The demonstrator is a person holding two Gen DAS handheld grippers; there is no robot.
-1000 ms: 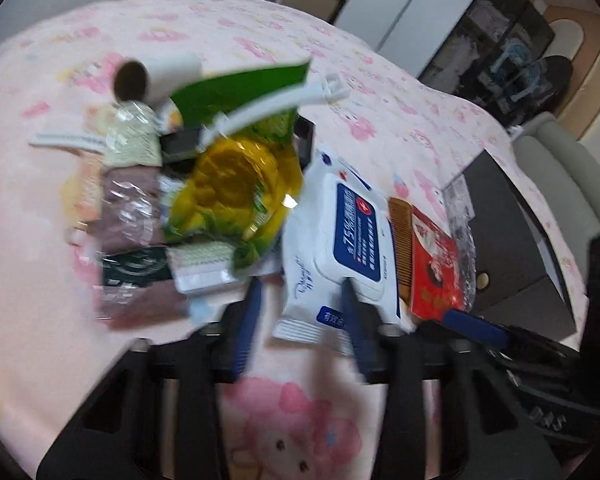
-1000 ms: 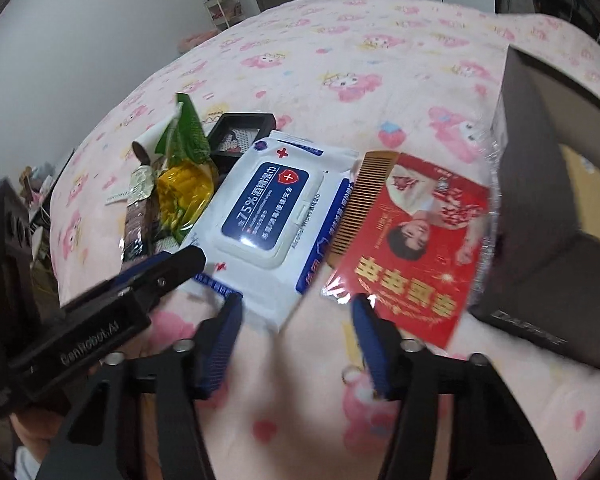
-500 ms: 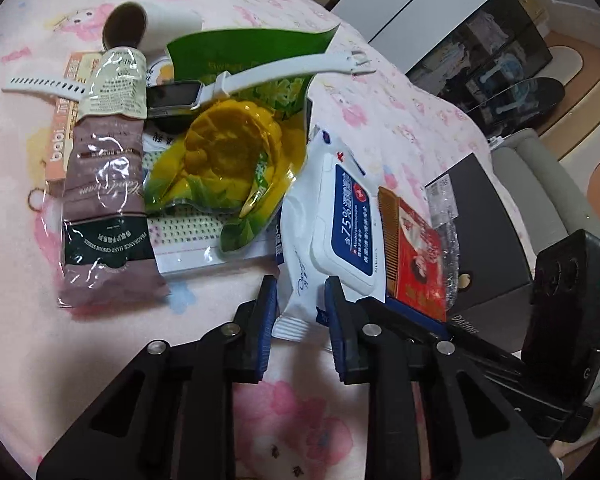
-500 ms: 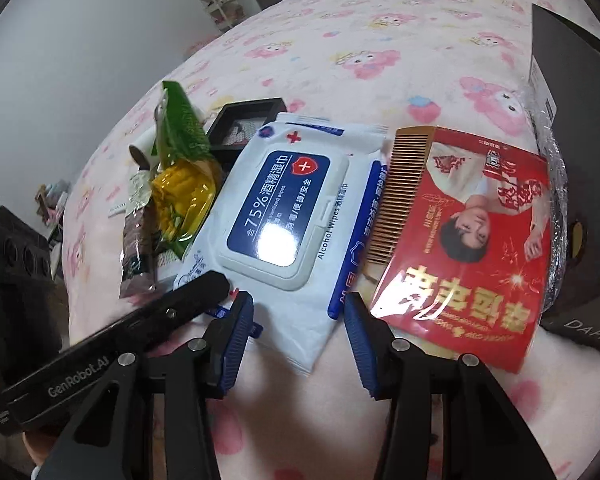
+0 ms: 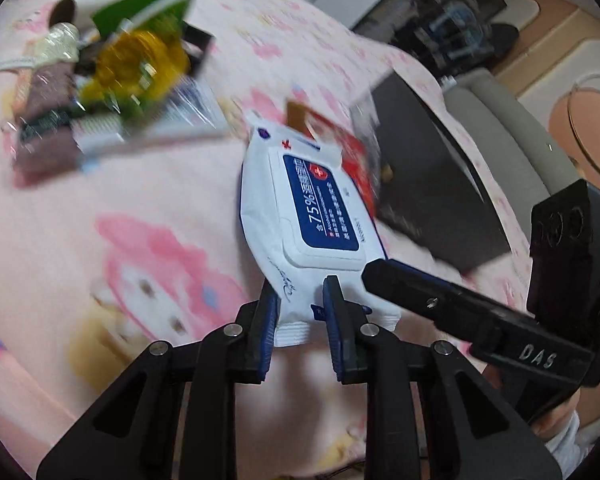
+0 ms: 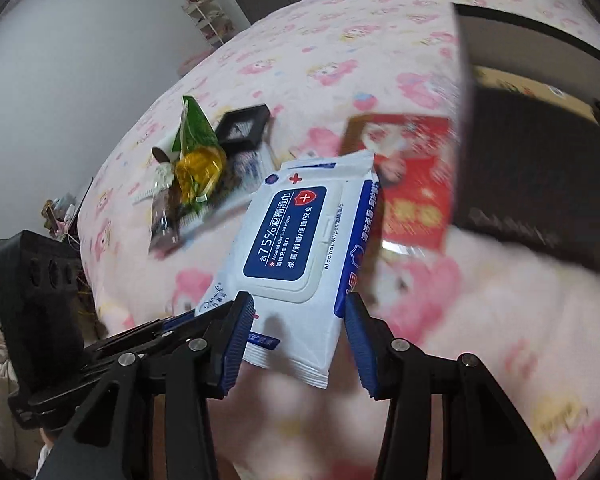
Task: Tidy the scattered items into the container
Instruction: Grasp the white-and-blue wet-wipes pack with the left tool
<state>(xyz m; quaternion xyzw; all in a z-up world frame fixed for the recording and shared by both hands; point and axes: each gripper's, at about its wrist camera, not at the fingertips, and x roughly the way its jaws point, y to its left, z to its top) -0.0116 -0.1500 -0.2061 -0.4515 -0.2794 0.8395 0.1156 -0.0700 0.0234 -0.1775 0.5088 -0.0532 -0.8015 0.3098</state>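
My left gripper (image 5: 300,312) is shut on the near edge of a white and blue pack of alcohol wipes (image 5: 312,208) and holds it lifted above the pink bedspread. The pack also shows in the right wrist view (image 6: 296,248), hanging between my right gripper's fingers. My right gripper (image 6: 300,328) is open around the pack's lower end, not pinching it. A dark box (image 5: 432,184), the container, stands just right of the pack and fills the right of the right wrist view (image 6: 540,184). A red packet (image 6: 416,176) with a comb lies beside the box.
A pile of items lies at the far left: a green and yellow snack bag (image 5: 140,52), a brown sachet (image 5: 40,120), a cardboard tube (image 5: 62,10), a small black frame (image 6: 244,128). The bed's pink cover (image 5: 100,200) spreads all around.
My left gripper closed on the wipes pack and lifted it off the bed, toward the dark box. My right gripper moved in around the pack's lower end.
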